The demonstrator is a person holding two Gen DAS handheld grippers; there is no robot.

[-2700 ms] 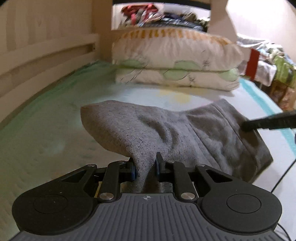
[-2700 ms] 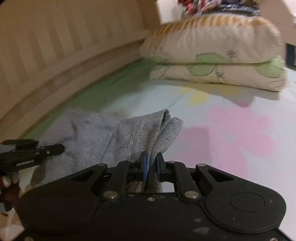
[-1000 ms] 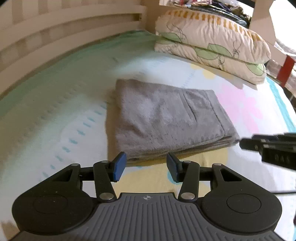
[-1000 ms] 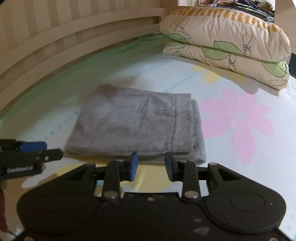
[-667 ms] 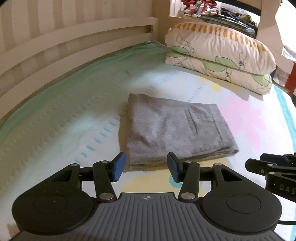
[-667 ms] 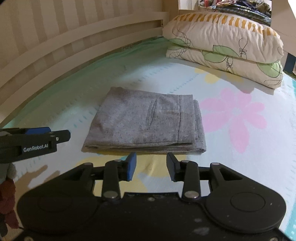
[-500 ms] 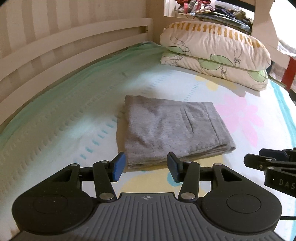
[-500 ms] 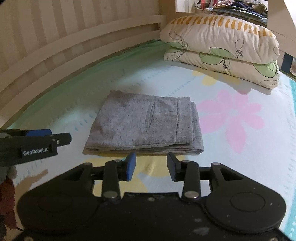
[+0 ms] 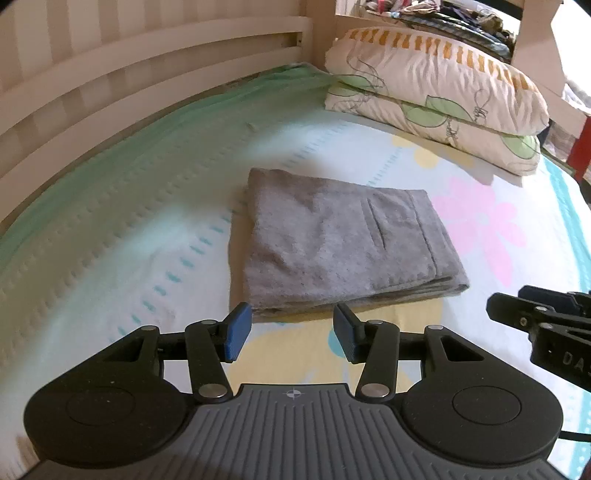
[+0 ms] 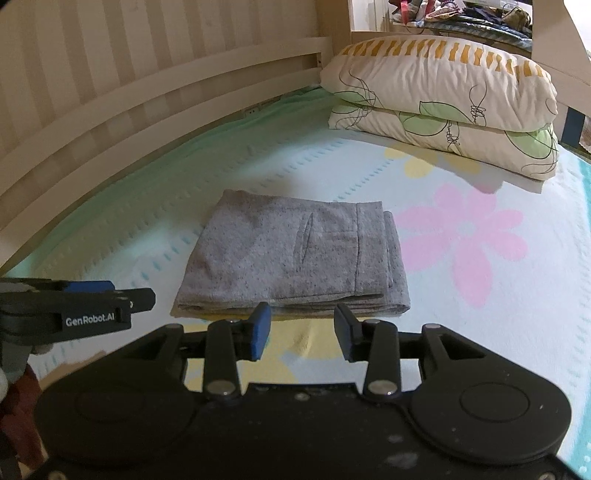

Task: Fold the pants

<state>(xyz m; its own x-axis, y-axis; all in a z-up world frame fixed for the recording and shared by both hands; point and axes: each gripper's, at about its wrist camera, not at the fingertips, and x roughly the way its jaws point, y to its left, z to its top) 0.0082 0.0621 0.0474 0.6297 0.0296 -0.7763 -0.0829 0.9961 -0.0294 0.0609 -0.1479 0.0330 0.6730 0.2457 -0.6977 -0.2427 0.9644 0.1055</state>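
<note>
The grey pants [image 9: 340, 240] lie folded into a flat rectangle on the bed, pocket slit facing up; the right wrist view shows the same grey pants [image 10: 295, 258]. My left gripper [image 9: 291, 332] hovers open just short of the near edge, nothing between its blue pads. My right gripper [image 10: 301, 330] is likewise open and empty, held back from the stacked fold edges. Each gripper shows in the other's view: the right gripper [image 9: 546, 321] at the right edge, the left gripper [image 10: 74, 302] at the left edge.
Two stacked pillows [image 9: 436, 92] lie at the head of the bed beyond the pants. A slatted wooden bed rail [image 10: 147, 92] runs along the left side. The floral sheet [image 10: 465, 236] spreads to the right of the pants. Clutter sits on a shelf [image 10: 461, 14] behind the pillows.
Both grippers let go of the pants, which now lie folded flat on the sheet. Both have since drawn back and risen, so the pants look smaller and farther away.
</note>
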